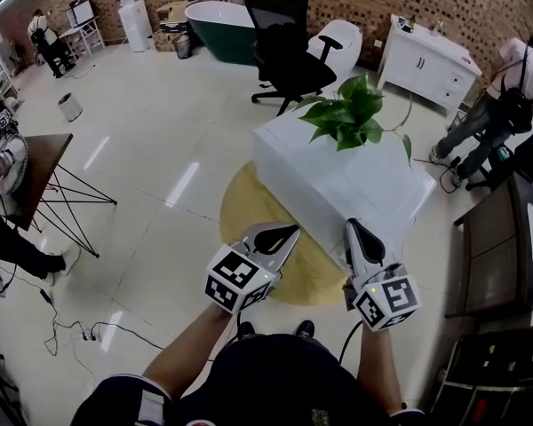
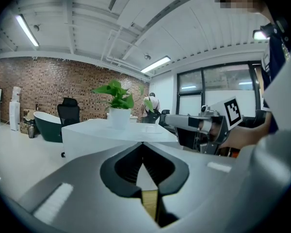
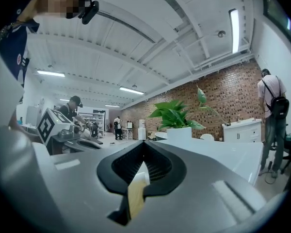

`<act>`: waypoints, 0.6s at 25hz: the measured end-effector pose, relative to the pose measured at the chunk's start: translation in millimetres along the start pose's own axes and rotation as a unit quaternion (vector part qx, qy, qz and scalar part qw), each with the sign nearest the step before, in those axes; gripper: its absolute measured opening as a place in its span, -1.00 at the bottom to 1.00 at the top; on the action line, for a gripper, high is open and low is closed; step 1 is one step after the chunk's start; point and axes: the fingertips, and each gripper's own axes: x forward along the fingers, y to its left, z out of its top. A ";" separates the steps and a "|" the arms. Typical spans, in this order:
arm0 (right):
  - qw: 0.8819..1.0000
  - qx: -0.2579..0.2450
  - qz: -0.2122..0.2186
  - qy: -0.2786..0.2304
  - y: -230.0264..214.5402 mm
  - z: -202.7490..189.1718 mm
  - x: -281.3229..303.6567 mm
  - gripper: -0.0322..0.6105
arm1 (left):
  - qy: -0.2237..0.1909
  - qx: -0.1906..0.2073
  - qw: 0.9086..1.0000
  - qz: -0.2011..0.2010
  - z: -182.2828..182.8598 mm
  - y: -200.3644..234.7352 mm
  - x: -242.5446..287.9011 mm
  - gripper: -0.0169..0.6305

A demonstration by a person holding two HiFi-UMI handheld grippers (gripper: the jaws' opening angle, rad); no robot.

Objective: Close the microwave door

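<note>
No microwave shows in any view. In the head view I hold both grippers low in front of me, pointed at a white block table (image 1: pixel 338 189) with a potted green plant (image 1: pixel 348 114) on it. My left gripper (image 1: pixel 282 234) is shut and holds nothing, its tip just short of the block's near edge. My right gripper (image 1: pixel 354 231) is also shut and empty, right by that same edge. In the left gripper view the jaws (image 2: pixel 143 144) meet at their tips, with the plant (image 2: pixel 117 98) beyond. The right gripper view shows its jaws (image 3: pixel 144 143) closed the same way.
A round yellow rug (image 1: pixel 249 216) lies under the block. A black office chair (image 1: pixel 284 43), a green bathtub (image 1: pixel 215 27) and a white cabinet (image 1: pixel 426 60) stand farther back. A person (image 1: pixel 506 105) bends at the right; a dark table (image 1: pixel 497 256) stands near right, a wire-legged table (image 1: pixel 44 162) at left.
</note>
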 end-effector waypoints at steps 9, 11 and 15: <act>0.999 -0.010 0.037 0.011 21.6 -2.5 14.3 -0.90 | 0.000 -0.006 1.000 -0.004 -1.8 0.6 -1.6 -0.91; 0.999 -0.011 0.042 0.013 23.8 -3.5 16.1 -0.90 | 0.000 -0.007 1.000 -0.004 -2.2 0.3 -1.0 -0.91; 0.999 -0.012 0.048 0.014 26.8 -2.4 19.4 -0.90 | 0.001 -0.008 1.000 -0.005 -1.9 -0.6 -1.1 -0.91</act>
